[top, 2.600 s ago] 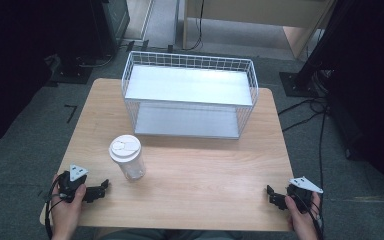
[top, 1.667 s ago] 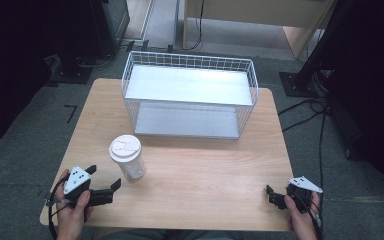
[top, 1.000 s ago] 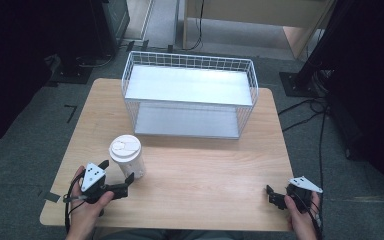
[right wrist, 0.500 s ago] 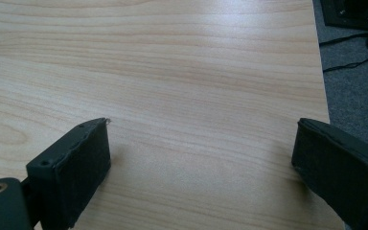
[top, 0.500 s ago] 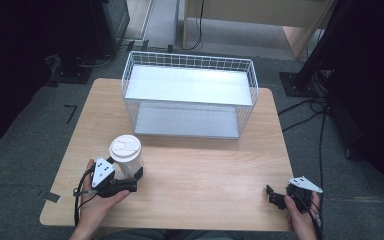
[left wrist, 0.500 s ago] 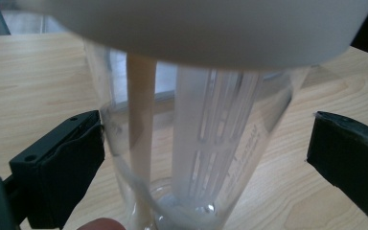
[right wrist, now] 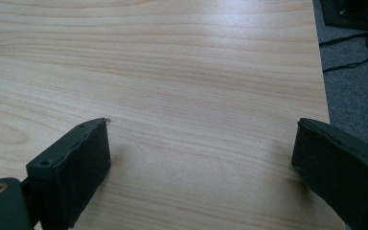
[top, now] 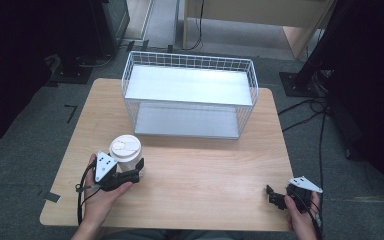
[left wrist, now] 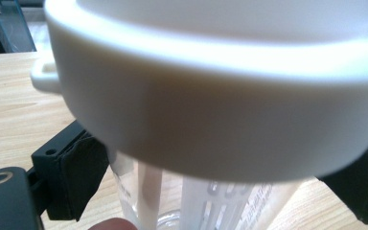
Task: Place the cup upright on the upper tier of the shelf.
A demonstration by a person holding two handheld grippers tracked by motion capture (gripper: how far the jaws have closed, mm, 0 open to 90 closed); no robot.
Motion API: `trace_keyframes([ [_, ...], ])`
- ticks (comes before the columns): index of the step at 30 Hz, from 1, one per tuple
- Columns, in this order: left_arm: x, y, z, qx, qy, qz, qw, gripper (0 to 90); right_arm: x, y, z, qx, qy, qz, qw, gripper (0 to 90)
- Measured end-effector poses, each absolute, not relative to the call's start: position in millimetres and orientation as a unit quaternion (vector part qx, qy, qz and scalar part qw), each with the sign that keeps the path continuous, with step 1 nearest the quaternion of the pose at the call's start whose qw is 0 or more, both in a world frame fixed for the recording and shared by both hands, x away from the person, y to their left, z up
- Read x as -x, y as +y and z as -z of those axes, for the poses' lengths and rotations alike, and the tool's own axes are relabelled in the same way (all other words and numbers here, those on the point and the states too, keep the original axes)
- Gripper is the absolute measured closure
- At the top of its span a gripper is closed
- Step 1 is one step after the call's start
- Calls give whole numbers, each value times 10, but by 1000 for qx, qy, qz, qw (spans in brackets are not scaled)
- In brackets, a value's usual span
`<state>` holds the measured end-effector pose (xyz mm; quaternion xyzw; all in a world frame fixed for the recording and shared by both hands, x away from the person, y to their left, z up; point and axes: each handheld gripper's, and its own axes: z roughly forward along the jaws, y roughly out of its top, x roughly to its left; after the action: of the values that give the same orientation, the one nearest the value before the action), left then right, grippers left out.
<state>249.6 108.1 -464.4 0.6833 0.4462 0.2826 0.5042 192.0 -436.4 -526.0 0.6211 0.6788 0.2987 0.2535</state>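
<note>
Left gripper [top: 132, 172] at the cup [top: 125, 152] — clear plastic body, white lid, upright on the table [top: 205, 175] near the front-left, well in front of the wire basket [top: 190, 92]. From the left gripper view the jaws stand apart either side of the clear wall below the lid [left wrist: 211, 96]; whether the pads touch yet, cannot tell. Right gripper [top: 279, 197] rests at the front-right corner, jaws wide apart, nothing between.

Risks: thin wall could buckle under a hard squeeze and pop the lid; a grip this low under a heavy lid may let the cup tip or slide.
</note>
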Motion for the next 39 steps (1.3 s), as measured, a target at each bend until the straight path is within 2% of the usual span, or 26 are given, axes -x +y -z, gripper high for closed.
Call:
trace_keyframes([
  [6, -2505, 1068, 4607, -680, 447, -288, 506, 97, -1920, -4364, 5260, -621, 679, -298, 254, 59],
  [7, -2509, 1063, 4590, -679, 446, -296, 502, 138, -1920, -4364, 5260, -621, 679, -298, 254, 59],
  [27, -2522, 1048, 4503, -674, 443, -303, 507, 161, -1920, -4364, 5259, -621, 679, -298, 254, 59],
  [39, -2556, 1029, 4287, -662, 434, -308, 528, 162, -1920, -4364, 5260, -621, 679, -298, 254, 59],
])
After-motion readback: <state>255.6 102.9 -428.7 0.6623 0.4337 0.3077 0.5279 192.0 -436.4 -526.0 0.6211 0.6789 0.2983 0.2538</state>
